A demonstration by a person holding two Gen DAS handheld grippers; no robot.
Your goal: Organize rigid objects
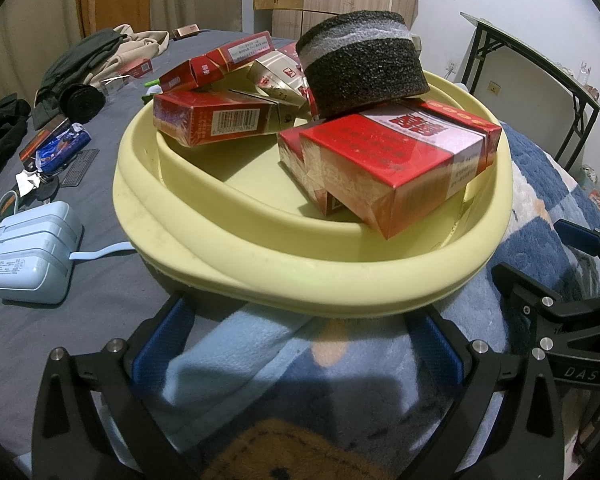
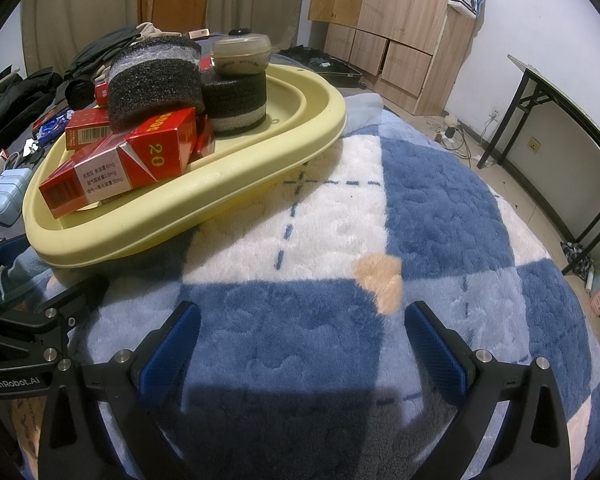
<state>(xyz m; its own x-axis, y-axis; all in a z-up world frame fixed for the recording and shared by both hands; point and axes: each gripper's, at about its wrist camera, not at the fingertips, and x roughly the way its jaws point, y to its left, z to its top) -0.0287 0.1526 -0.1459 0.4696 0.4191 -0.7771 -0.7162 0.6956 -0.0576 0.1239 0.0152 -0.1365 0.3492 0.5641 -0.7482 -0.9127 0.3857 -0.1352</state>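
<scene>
Both grippers, left [image 1: 300,344] and right [image 2: 300,340], gape empty. Foam roll [image 1: 360,68] perches on tilted boxes [image 1: 396,160]; nudging basin [image 1: 300,272] risks toppling it.

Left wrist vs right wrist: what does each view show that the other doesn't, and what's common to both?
Left wrist only: the light blue case with its strap on the grey sheet, fully in frame.
Right wrist only: the second foam roll with a small lidded pot on top, plus the wooden cabinets.
Both: the yellow basin, red boxes, front foam roll, both grippers open.
</scene>
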